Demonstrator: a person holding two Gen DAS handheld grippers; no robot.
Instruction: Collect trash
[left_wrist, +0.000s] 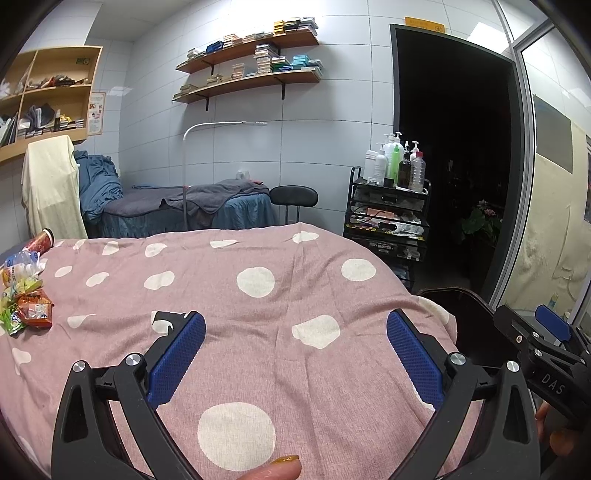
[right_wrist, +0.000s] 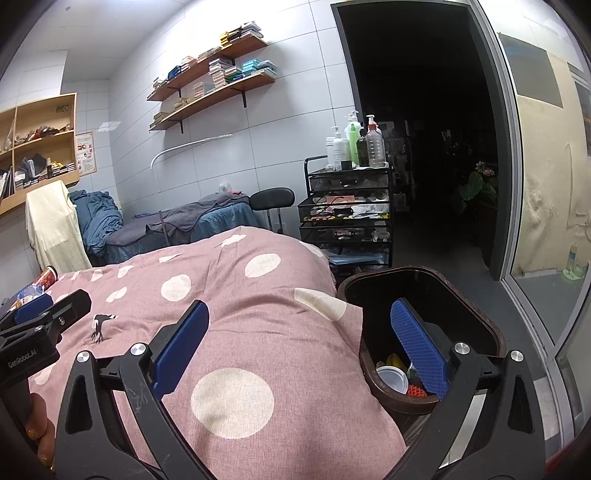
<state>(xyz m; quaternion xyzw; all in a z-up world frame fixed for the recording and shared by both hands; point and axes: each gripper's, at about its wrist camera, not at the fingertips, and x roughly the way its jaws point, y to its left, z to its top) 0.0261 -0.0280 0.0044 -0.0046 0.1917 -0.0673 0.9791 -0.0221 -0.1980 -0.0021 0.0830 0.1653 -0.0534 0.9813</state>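
Trash lies at the far left of the pink polka-dot bed cover (left_wrist: 258, 332): an orange snack packet (left_wrist: 35, 308), green wrappers (left_wrist: 14, 321), a crushed plastic bottle (left_wrist: 22, 260) and a red paper cup (left_wrist: 42, 240). My left gripper (left_wrist: 295, 345) hovers open over the cover, well to the right of that pile, with nothing between its fingers. My right gripper (right_wrist: 299, 341) is open and empty too, its right finger over the dark brown bin (right_wrist: 424, 295) beside the bed. In the bin lie a white lid (right_wrist: 391, 376), something yellow and a red-orange piece.
A black mesh cart (right_wrist: 347, 214) with bottles stands behind the bin, next to a dark doorway (right_wrist: 424, 147). A glass partition (right_wrist: 535, 221) runs along the right. Behind the bed are a second bed (left_wrist: 192, 210), a black stool (left_wrist: 293, 197), a floor lamp and wall shelves.
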